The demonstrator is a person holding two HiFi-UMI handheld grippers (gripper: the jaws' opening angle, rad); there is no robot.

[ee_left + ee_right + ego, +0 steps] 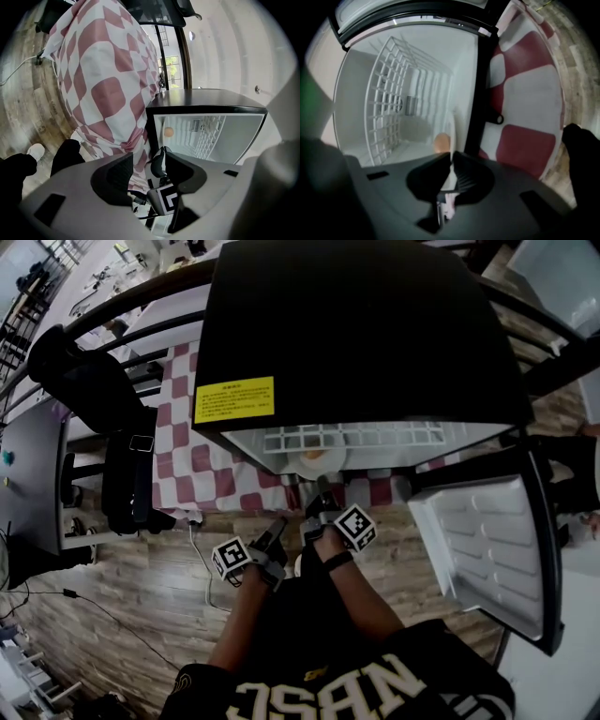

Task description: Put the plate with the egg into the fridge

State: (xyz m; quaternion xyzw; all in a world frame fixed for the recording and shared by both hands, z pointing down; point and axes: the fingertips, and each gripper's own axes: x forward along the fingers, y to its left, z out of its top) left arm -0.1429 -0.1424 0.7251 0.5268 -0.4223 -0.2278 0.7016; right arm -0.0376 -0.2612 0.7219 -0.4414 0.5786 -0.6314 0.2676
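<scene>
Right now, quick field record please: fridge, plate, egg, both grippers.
fridge: black, stands on the checked tablecloth
door: swung fully open
plate: white, at the front of the fridge opening
egg: on the plate
right gripper: jaws closed on the plate's near rim
left gripper: jaws apart, nothing between them, held back short of the fridge
</scene>
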